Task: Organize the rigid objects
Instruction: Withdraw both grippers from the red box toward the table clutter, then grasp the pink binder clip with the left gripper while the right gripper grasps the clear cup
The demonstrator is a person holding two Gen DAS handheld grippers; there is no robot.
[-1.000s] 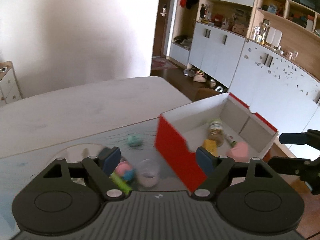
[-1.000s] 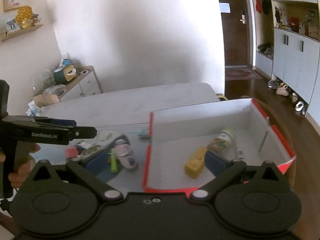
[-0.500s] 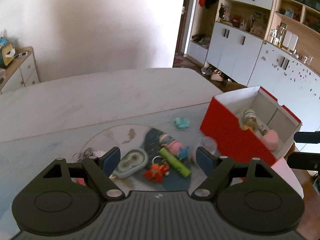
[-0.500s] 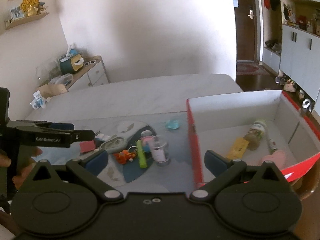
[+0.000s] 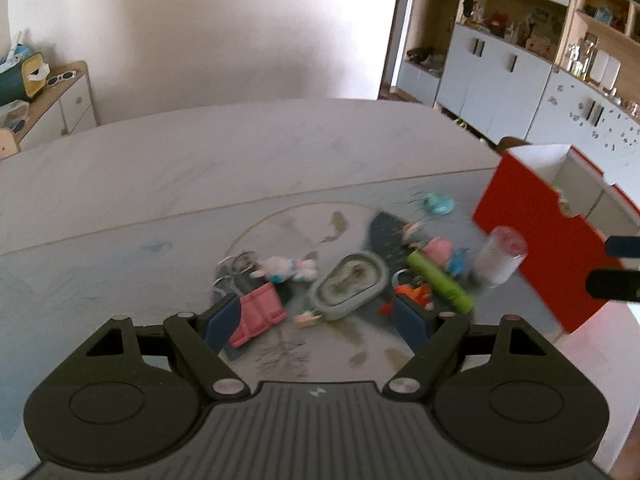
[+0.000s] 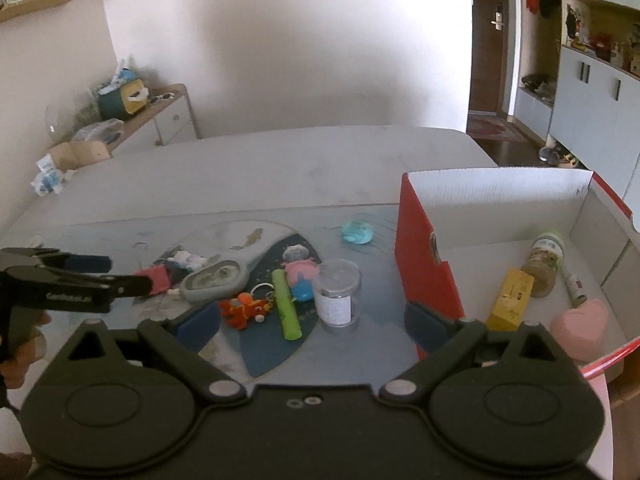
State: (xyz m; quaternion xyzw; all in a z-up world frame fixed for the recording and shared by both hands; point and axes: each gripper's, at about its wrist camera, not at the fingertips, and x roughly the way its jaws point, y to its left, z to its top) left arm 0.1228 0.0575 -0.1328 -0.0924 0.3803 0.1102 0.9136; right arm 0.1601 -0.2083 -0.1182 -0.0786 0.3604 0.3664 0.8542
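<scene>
Left gripper [image 5: 318, 322]: jaws apart, nothing between the blue rubbery pads; it hangs over the near edge of the clutter, seen from the right wrist as a black arm at the left edge.
Right gripper [image 6: 312, 322]: jaws wide apart with nothing between them, though they have just been closing a little; the right pad sits in front of the box's red wall.
Pink block [image 5: 258, 314]: flat, ribbed plastic, just beyond the left pad of the left gripper.
Grey case [image 5: 350, 284]: oval, smooth, lying flat between the pink block and the green tube.
Orange toy [image 6: 244, 308]: small, lumpy, with a metal key ring, beside the tube.
Green tube [image 6: 287, 304]: matte cylinder lying on its side.
Pig figure [image 6: 300, 276]: pink and blue plastic, touching the tube's far end.
Clear cup [image 6: 338, 292]: transparent cylinder, upright, near the box.
Rabbit toy [image 5: 286, 268]: white, blurred.
Blue disc [image 6: 357, 232]: glossy and round, apart from the pile.
Box [image 6: 424, 264]: corrugated, red outside, white inside; it holds a jar [image 6: 544, 262], a yellow block [image 6: 512, 294] and a pink heart [image 6: 580, 330].
Table [image 5: 240, 152]: pale, marbled, rounded.
</scene>
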